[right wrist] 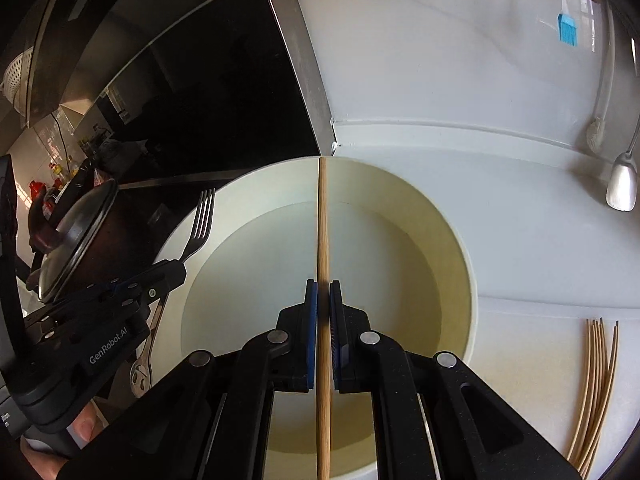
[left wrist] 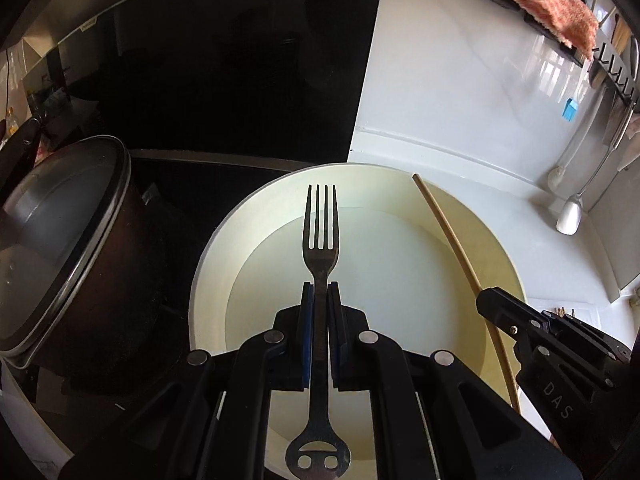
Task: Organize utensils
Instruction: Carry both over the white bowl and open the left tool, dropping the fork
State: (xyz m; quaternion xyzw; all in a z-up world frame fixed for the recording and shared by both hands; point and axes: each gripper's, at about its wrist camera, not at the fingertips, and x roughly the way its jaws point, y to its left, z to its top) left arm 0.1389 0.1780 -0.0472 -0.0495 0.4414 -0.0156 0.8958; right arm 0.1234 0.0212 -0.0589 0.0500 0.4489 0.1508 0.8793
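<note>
My left gripper (left wrist: 320,286) is shut on a metal fork (left wrist: 320,236) and holds it by the handle, tines forward, above a white basin (left wrist: 224,240). My right gripper (right wrist: 323,284) is shut on a wooden chopstick (right wrist: 322,216) and holds it above the same basin (right wrist: 452,248). In the left wrist view the right gripper (left wrist: 486,300) and the chopstick (left wrist: 444,228) show at the right. In the right wrist view the left gripper (right wrist: 178,270) and the fork (right wrist: 200,220) show at the left.
A dark pot with a glass lid (left wrist: 60,240) stands left of the basin on a black cooktop (left wrist: 224,80). Several chopsticks (right wrist: 596,384) lie on the white counter at the right. A ladle (right wrist: 622,184), a blue brush (right wrist: 567,28) and an orange cloth (left wrist: 548,0) hang on the wall.
</note>
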